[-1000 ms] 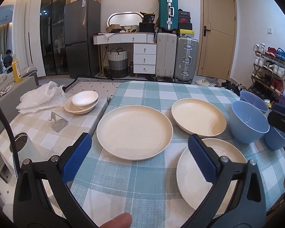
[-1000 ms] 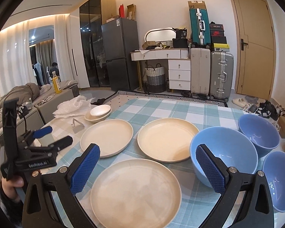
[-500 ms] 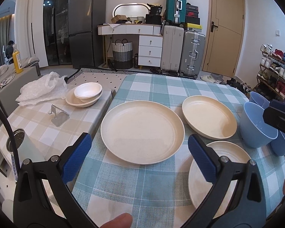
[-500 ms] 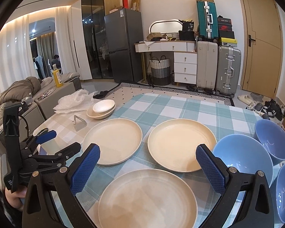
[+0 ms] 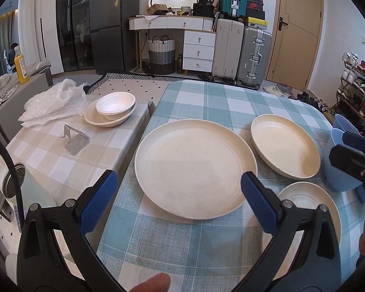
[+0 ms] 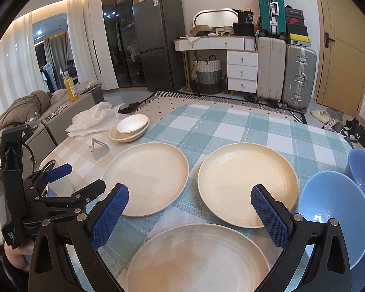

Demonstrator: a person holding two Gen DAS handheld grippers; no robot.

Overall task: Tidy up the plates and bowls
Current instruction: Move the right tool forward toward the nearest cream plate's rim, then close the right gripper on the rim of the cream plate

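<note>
I have my left gripper spread wide over the left cream plate and my right gripper equally wide, empty — three cream plates on the checked tablecloth, blue bowls at right.

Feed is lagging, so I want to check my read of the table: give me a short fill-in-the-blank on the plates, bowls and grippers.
1. The number of cream plates on the teal cloth is ____.
2. The bowls at the right edge are coloured ____.
3. The fingers of both grippers, left gripper and right gripper, stand ____, holding nothing.
4. On the side table, the white bowl sits ____ a cream dish.

Missing words: three; blue; open; inside
</note>
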